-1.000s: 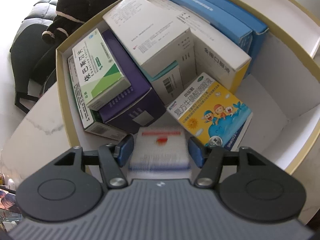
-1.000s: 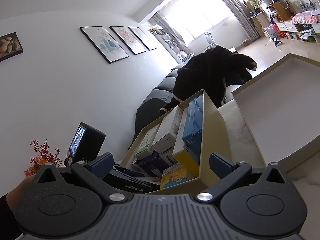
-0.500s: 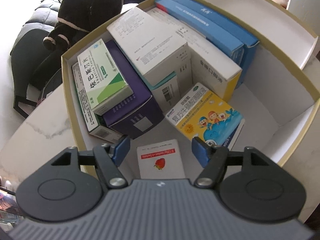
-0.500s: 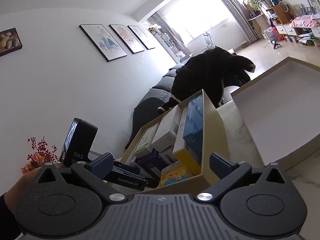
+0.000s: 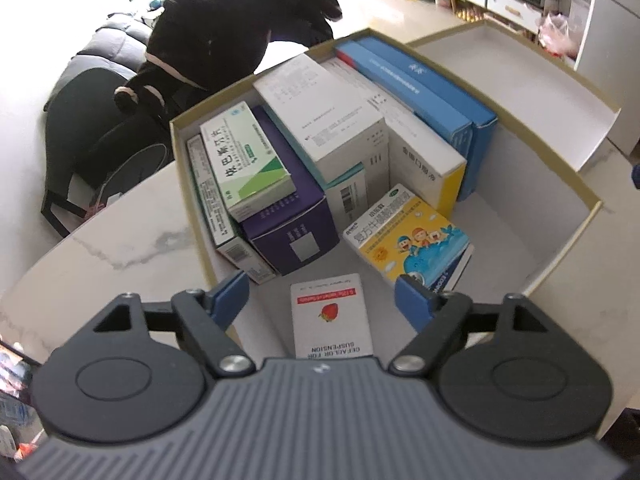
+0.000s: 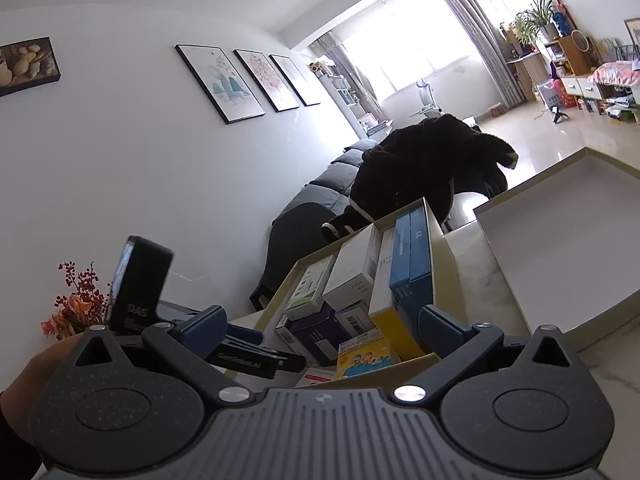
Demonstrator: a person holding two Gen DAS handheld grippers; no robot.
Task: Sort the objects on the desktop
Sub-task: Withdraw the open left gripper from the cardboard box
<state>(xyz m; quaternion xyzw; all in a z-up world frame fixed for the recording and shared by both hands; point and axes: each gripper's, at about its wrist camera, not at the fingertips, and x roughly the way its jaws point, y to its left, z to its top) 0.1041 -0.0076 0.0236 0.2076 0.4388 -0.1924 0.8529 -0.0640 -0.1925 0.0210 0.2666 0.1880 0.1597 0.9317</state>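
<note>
A tan cardboard box [image 5: 560, 256] on the marble table holds several medicine boxes. A small white box with a strawberry print [image 5: 330, 318] lies flat on its floor at the near end. My left gripper [image 5: 322, 300] hovers above that box, open, fingers apart on either side and touching nothing. Beside it lies a yellow box with cartoon children [image 5: 408, 240]; behind stand a purple box [image 5: 288, 208], a green-white box [image 5: 244, 162] and long blue boxes [image 5: 416, 92]. My right gripper [image 6: 320, 332] is open and empty, low outside the tan cardboard box [image 6: 440, 248], looking over its near wall.
The box lid [image 5: 520, 92] lies open-side up to the right of the box. A black garment [image 5: 236, 28] drapes over a dark chair beyond the table. In the right wrist view the left gripper's body [image 6: 140, 280] and a hand [image 6: 36, 368] show at lower left, near red flowers [image 6: 76, 300].
The left gripper opened and let go of the strawberry box, which now lies on the box floor. It then lifted and drew back. The right gripper barely moved.
</note>
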